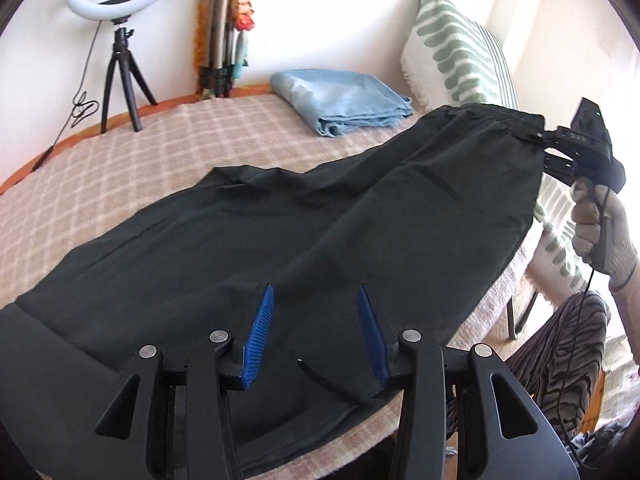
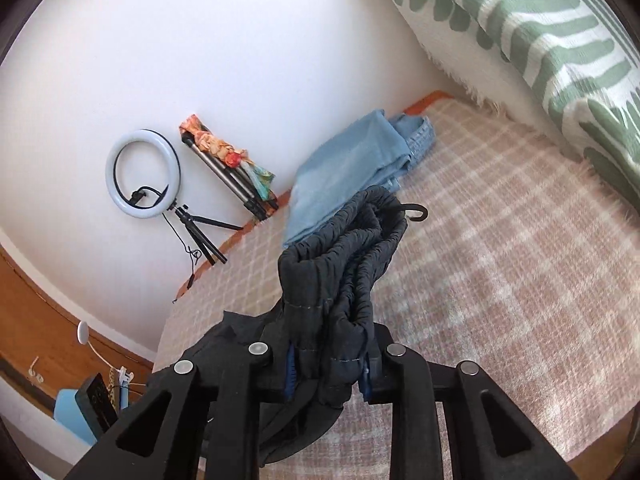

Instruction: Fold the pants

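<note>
Black pants (image 1: 280, 224) lie lengthwise across a pink checked blanket (image 1: 140, 152). In the left wrist view my left gripper (image 1: 316, 292) hovers over the leg end, its blue pads (image 1: 260, 328) apart and pressing on nothing. At the far right my right gripper (image 1: 538, 144), held by a gloved hand (image 1: 600, 232), lifts the waistband off the blanket. In the right wrist view the right gripper (image 2: 328, 368) is shut on the bunched elastic waistband (image 2: 340, 272), and a drawstring end (image 2: 412, 212) curls out of its top.
Folded light blue jeans (image 1: 344, 96) lie at the back of the blanket. A green and white cushion (image 1: 460, 48) stands at the right. A ring light on a small tripod (image 1: 116, 0) and folded stands (image 1: 218, 40) are against the wall. Zebra-striped trousers (image 1: 560, 360) show by the near edge.
</note>
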`<state>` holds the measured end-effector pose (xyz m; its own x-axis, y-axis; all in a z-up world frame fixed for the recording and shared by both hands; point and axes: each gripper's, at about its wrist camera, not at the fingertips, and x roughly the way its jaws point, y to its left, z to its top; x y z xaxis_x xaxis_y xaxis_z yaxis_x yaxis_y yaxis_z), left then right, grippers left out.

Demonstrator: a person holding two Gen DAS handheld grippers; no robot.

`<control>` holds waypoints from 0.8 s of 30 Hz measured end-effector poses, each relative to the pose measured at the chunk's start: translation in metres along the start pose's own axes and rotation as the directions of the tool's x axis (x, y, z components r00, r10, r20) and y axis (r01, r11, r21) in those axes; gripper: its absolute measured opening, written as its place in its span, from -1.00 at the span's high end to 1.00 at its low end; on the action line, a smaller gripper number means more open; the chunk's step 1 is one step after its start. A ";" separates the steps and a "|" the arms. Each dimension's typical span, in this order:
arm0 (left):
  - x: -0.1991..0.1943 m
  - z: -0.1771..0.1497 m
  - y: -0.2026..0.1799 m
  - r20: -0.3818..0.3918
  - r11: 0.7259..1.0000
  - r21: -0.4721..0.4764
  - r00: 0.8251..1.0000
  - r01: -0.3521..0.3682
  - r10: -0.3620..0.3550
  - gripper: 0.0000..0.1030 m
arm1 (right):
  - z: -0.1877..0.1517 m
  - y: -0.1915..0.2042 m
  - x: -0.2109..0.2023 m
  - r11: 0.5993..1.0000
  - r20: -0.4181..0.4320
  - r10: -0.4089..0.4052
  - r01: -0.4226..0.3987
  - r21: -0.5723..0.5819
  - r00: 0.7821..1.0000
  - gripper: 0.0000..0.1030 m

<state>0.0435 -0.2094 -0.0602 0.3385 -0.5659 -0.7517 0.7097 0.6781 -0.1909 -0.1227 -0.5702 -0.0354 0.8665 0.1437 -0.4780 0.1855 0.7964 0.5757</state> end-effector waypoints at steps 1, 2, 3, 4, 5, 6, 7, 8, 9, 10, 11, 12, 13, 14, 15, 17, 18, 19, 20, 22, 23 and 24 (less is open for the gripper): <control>0.000 0.000 0.004 0.002 1.000 -0.014 1.000 -0.005 0.005 0.19 | -0.001 0.003 -0.006 1.000 0.018 -0.018 0.019 -0.022 1.000 0.57; 0.002 -0.002 0.008 -0.003 1.000 -0.022 1.000 -0.007 0.007 0.19 | -0.005 0.001 -0.007 0.999 0.020 -0.043 0.044 -0.028 0.999 0.56; 0.005 -0.004 0.011 -0.013 1.000 -0.025 1.000 -0.006 0.006 0.19 | -0.012 -0.005 -0.004 0.997 0.004 -0.075 0.075 -0.026 0.997 0.56; 0.010 -0.007 0.010 -0.033 1.000 -0.023 0.999 -0.001 0.000 0.19 | -0.020 -0.012 0.001 0.994 -0.032 -0.109 0.108 -0.033 0.994 0.54; 0.016 -0.011 0.010 -0.062 1.000 -0.018 0.998 0.006 -0.007 0.19 | -0.029 -0.022 0.009 0.989 -0.082 -0.145 0.142 -0.044 0.986 0.54; 0.023 -0.015 0.009 -0.096 1.000 -0.012 0.995 0.020 -0.021 0.19 | -0.038 -0.033 0.016 0.983 -0.126 -0.181 0.177 -0.045 0.975 0.54; 0.029 -0.018 0.009 -0.131 0.999 -0.006 0.991 0.038 -0.038 0.19 | -0.045 -0.043 0.022 0.980 -0.169 -0.200 0.198 -0.029 0.965 0.52; 0.035 -0.023 0.007 -0.163 0.999 -0.003 0.985 0.055 -0.054 0.19 | -0.050 -0.053 0.027 0.975 -0.207 -0.220 0.222 -0.014 0.953 0.46; 0.040 -0.029 0.004 -0.190 0.998 0.001 0.980 0.064 -0.063 0.19 | -0.054 -0.061 0.028 0.966 -0.233 -0.252 0.258 -0.006 0.939 0.38; 0.045 -0.035 0.000 -0.221 0.997 0.009 0.973 0.074 -0.070 0.19 | -0.056 -0.066 0.025 0.955 -0.237 -0.289 0.296 -0.006 0.928 0.26; 0.049 -0.042 -0.003 -0.250 0.996 0.025 0.965 0.084 -0.075 0.19 | -0.054 -0.067 0.020 0.947 -0.225 -0.315 0.322 -0.010 0.922 0.17; 0.049 -0.047 -0.009 -0.256 0.995 0.054 0.965 0.079 -0.062 0.19 | -0.052 -0.065 0.013 0.938 -0.198 -0.343 0.345 -0.026 0.918 0.15; 0.047 -0.050 -0.015 -0.242 0.994 0.098 0.970 0.057 -0.032 0.19 | -0.047 -0.060 0.005 0.925 -0.159 -0.380 0.377 -0.053 0.911 0.14; 0.046 -0.050 -0.019 -0.247 0.991 0.121 0.969 0.054 -0.023 0.19 | -0.041 -0.052 -0.004 0.912 -0.114 -0.409 0.402 -0.079 0.906 0.14; 0.044 -0.049 -0.021 -0.241 0.991 0.127 0.970 0.051 -0.019 0.19 | -0.033 -0.042 -0.011 0.909 -0.076 -0.412 0.404 -0.105 0.908 0.13; 0.040 -0.046 -0.025 -0.215 0.992 0.127 0.977 0.012 0.016 0.19 | -0.019 -0.021 -0.017 0.920 -0.039 -0.368 0.358 -0.157 0.929 0.11; 0.038 -0.044 -0.027 -0.199 0.992 0.127 0.980 -0.004 0.030 0.19 | -0.013 -0.008 -0.014 0.927 -0.042 -0.336 0.322 -0.193 0.941 0.08; 0.035 -0.042 -0.028 -0.180 0.992 0.126 0.983 -0.023 0.045 0.19 | -0.007 0.006 -0.008 0.930 -0.051 -0.302 0.283 -0.233 0.952 0.03; 0.032 -0.040 -0.028 -0.163 0.992 0.120 0.984 -0.047 0.067 0.19 | -0.002 0.020 -0.001 0.931 -0.059 -0.272 0.247 -0.269 0.961 0.01; 0.029 -0.035 -0.028 -0.145 0.992 0.104 0.985 -0.077 0.092 0.19 | 0.005 0.046 0.021 0.934 -0.097 -0.197 0.157 -0.320 0.976 0.01; 0.026 -0.033 -0.027 -0.132 0.991 0.089 0.985 -0.096 0.107 0.19 | 0.008 0.058 0.035 0.933 -0.129 -0.162 0.110 -0.343 0.978 0.01; 0.024 -0.031 -0.024 -0.119 0.992 0.071 0.986 -0.104 0.112 0.19 | 0.008 0.071 0.049 0.927 -0.156 -0.140 0.074 -0.367 0.978 0.01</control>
<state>0.0153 -0.2244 -0.0931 0.3397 -0.4262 -0.8384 0.7129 0.6982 -0.0661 -0.0631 -0.5108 -0.0125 0.7491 0.1204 -0.6514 0.0665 0.9647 0.2547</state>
